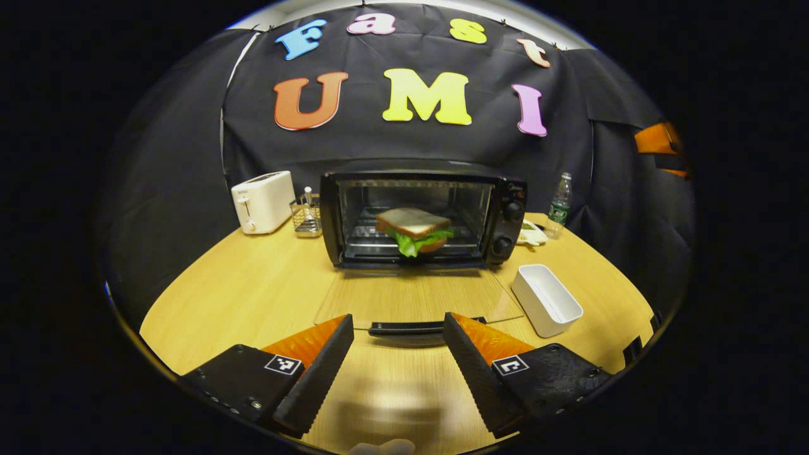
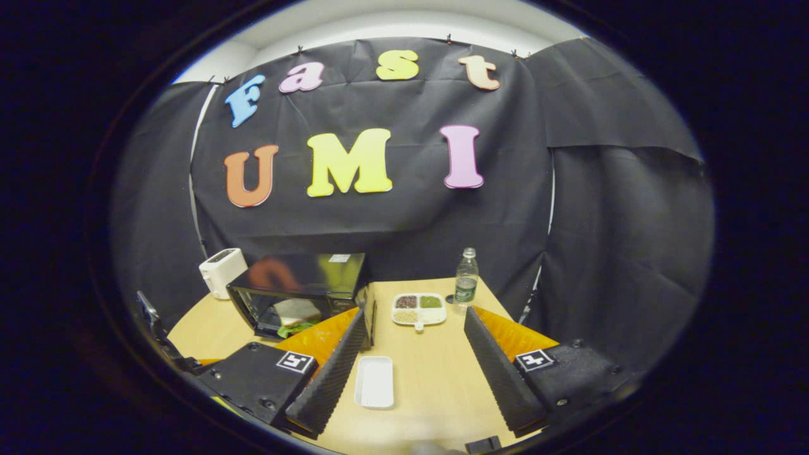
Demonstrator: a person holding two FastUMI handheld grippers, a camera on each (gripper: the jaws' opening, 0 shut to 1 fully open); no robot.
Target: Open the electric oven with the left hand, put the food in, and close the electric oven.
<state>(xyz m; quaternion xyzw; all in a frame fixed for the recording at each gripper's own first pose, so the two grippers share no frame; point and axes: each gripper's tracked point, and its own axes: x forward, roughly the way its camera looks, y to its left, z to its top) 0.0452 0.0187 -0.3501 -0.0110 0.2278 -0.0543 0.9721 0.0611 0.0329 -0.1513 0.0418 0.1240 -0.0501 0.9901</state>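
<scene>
Left gripper view: left gripper (image 1: 398, 344) spread wide, grasping nothing, fingers on either side of the handle (image 1: 411, 328) of the oven's (image 1: 423, 218) lowered glass door, not touching it; sandwich (image 1: 414, 230) sits on the rack inside. Right gripper view: right gripper (image 2: 414, 354) likewise released and empty above the table (image 2: 436, 373), white tray (image 2: 374, 382) between its fingers. Left finger hides part of the oven front.

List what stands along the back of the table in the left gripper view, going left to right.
white toaster → wire rack → electric oven, its door down and a sandwich inside → water bottle
</scene>
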